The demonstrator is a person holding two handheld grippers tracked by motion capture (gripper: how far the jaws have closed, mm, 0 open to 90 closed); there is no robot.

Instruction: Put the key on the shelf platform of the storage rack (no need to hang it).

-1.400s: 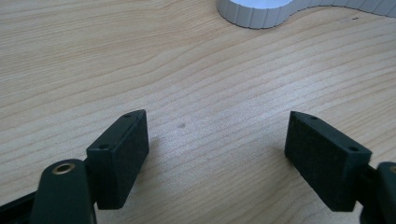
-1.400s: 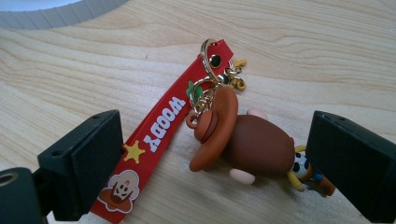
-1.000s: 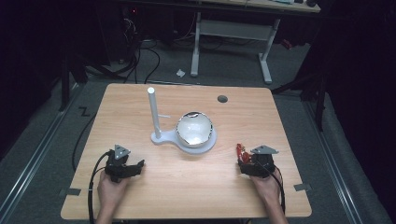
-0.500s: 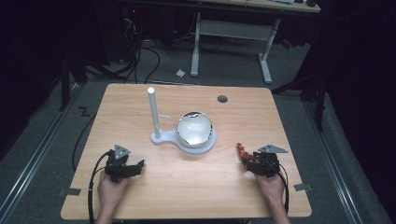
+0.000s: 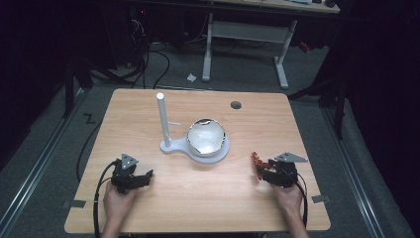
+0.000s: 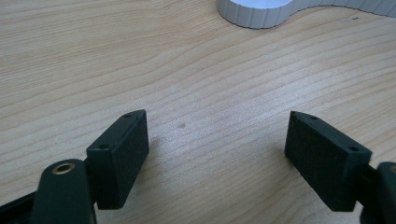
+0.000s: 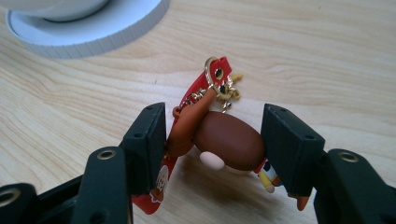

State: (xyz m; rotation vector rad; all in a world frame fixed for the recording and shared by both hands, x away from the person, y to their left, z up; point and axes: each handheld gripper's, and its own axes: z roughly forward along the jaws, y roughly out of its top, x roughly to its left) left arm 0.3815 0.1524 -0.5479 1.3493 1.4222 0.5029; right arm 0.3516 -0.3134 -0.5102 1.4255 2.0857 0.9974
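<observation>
The bench [image 5: 148,218] lies bare along its near edge between the left tool [image 5: 132,178] and the right tool [image 5: 270,171], so either could cross there freely. Straight ahead of that strip, mid-bench, a white stand [image 5: 171,147] blocks the way: its upright post [image 5: 163,119] rises at the left end and a shiny bowl [image 5: 206,139] sits on its round base. Bare wood runs down both sides of the stand to the far edge. A small dark hole [image 5: 236,105] marks the far right part. The right tool's jaws have just been closing on a keychain [image 7: 224,137], which fills the gap between them; the left tool's jaws stand apart over bare wood.
</observation>
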